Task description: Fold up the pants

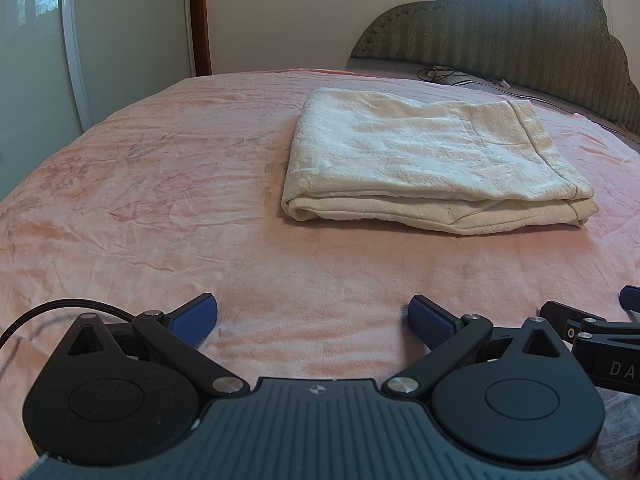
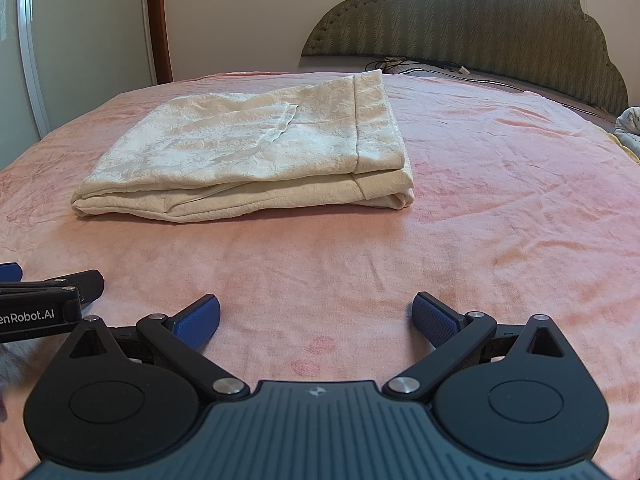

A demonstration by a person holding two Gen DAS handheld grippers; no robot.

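Cream-white pants [image 1: 432, 164] lie folded in a flat rectangular stack on the pink bedspread [image 1: 160, 208], ahead and to the right in the left wrist view. In the right wrist view the pants [image 2: 256, 156] lie ahead and to the left on the bedspread [image 2: 500, 208]. My left gripper [image 1: 312, 320] is open and empty, low over the bedspread, well short of the pants. My right gripper [image 2: 316, 320] is open and empty too, level with the left one. Each gripper shows at the edge of the other's view.
A green padded headboard [image 1: 520, 36] stands at the far right of the bed, with cables [image 1: 460, 76] lying at its foot. A sliding wardrobe door [image 1: 36, 60] and a wooden door frame [image 1: 200, 16] stand at the far left.
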